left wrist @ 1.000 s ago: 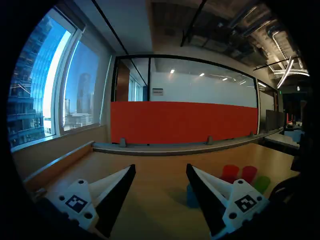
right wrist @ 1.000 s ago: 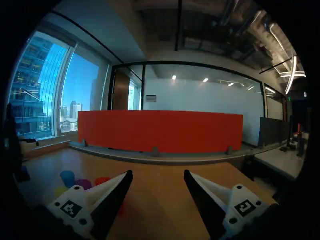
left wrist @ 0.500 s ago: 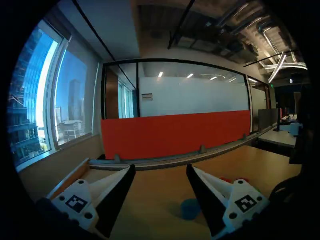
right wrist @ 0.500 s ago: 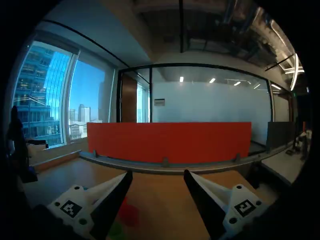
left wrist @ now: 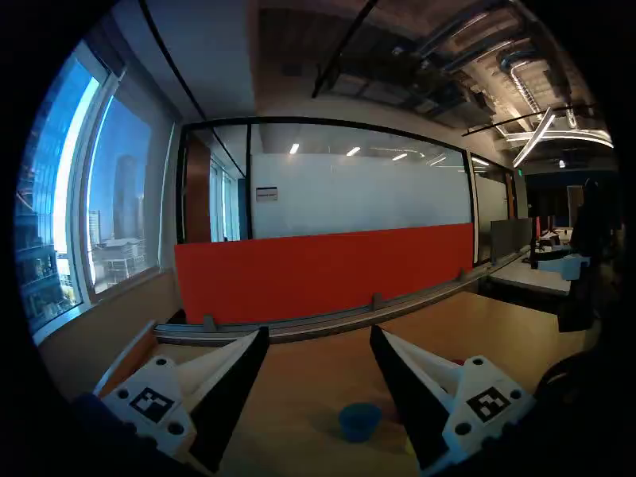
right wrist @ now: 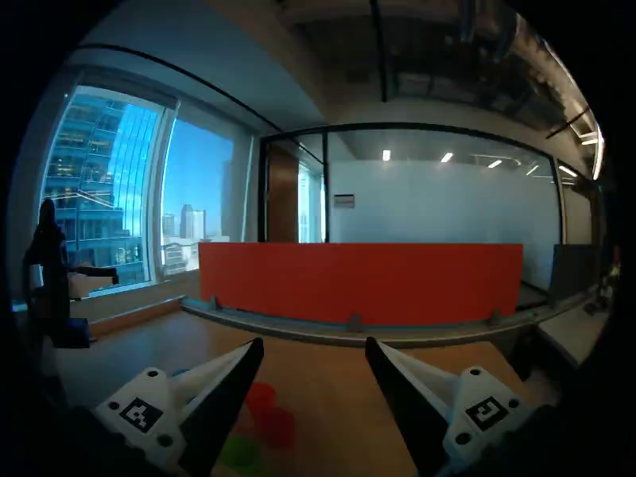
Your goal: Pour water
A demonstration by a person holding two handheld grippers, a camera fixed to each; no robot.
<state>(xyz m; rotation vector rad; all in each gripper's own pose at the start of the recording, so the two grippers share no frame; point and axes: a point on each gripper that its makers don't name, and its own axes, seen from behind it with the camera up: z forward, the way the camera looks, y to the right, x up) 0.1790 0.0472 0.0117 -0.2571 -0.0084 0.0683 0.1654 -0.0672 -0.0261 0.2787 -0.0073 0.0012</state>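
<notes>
In the left gripper view my left gripper (left wrist: 318,359) is open above the wooden table (left wrist: 318,381), with nothing between its fingers. A small blue cup (left wrist: 359,421) stands on the table low between the fingers, nearer the right one. In the right gripper view my right gripper (right wrist: 314,362) is open and empty too. Two red cups (right wrist: 269,412) and a green cup (right wrist: 240,453) stand close together on the table beside its left finger. The left gripper (right wrist: 52,294) shows dark at the far left edge of that view.
An orange divider panel (right wrist: 358,282) on a grey rail runs along the table's far edge. Tall windows (left wrist: 103,215) line the left wall. A neighbouring desk (left wrist: 548,274) with dark objects lies at the right.
Both views have swung left. The blue cup now sits clear between the left fingers and the red cups have slid behind the right finger. In the right gripper view the cups moved toward centre.
</notes>
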